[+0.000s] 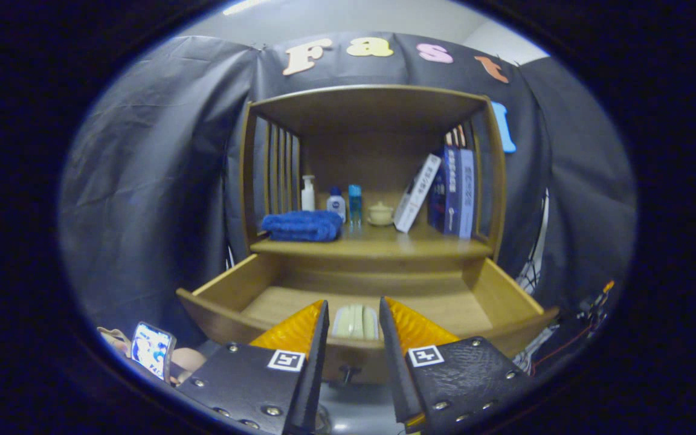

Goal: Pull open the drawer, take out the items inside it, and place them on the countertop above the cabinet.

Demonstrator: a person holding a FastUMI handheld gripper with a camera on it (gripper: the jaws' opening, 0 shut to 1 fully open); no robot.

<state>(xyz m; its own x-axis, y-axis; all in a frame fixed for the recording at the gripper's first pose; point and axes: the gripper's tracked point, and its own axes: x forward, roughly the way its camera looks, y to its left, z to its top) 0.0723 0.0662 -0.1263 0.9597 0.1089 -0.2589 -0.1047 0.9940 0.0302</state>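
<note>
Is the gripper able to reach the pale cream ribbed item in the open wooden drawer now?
Probably yes. The gripper is open, the pale cream ribbed item lies between its fingers, and the wooden drawer is pulled out with nothing over the item.

My one fisheye camera is riding just behind my two fingers [354,338], looking forward along them and slightly down. It is facing the front of the wooden cabinet [372,175] head-on, sitting close to the pulled-out wooden drawer [493,296] and taking in the countertop shelf [378,246] beyond.
</note>
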